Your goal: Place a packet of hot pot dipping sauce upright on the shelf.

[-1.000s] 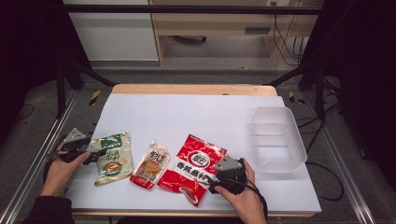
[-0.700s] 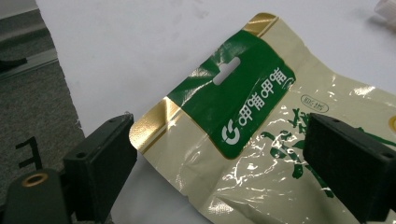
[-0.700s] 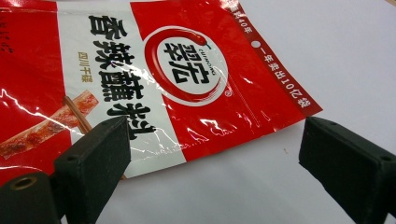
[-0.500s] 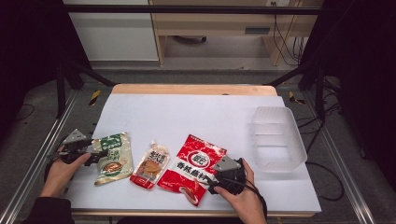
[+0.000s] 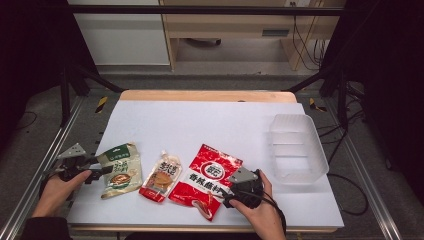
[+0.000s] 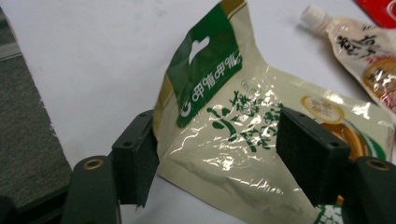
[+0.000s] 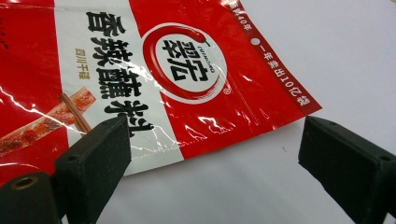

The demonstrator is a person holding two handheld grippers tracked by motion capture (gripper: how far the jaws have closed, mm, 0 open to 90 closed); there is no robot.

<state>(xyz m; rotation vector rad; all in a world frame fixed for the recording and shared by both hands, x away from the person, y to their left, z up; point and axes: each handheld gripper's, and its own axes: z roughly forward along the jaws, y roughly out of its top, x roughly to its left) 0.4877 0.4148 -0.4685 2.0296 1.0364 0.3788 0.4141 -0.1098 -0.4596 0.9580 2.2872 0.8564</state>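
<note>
A cream and green pouch [image 5: 120,170] lies at the table's front left, its near edge bent upward [image 6: 224,116]. My left gripper [image 5: 102,168] comes at it from the left. Its jaws have just been closing, and the pouch sits between them [image 6: 217,172]: one pad touches the pouch's edge, the other stands over its face with a wide gap left. A red and white pouch [image 5: 207,180] lies front centre. My right gripper [image 5: 232,192] rests open at its right corner, and that corner reaches in between the wide jaws [image 7: 212,154].
A small spouted pouch [image 5: 161,177] lies between the two larger ones and also appears in the left gripper view [image 6: 364,60]. A clear plastic tub [image 5: 297,147] stands at the right. The white table top [image 5: 200,120] stretches behind the pouches.
The left gripper's jaws have drawn closer together around the green pouch's left edge. The right hand and the other pouches have stayed where they were.
</note>
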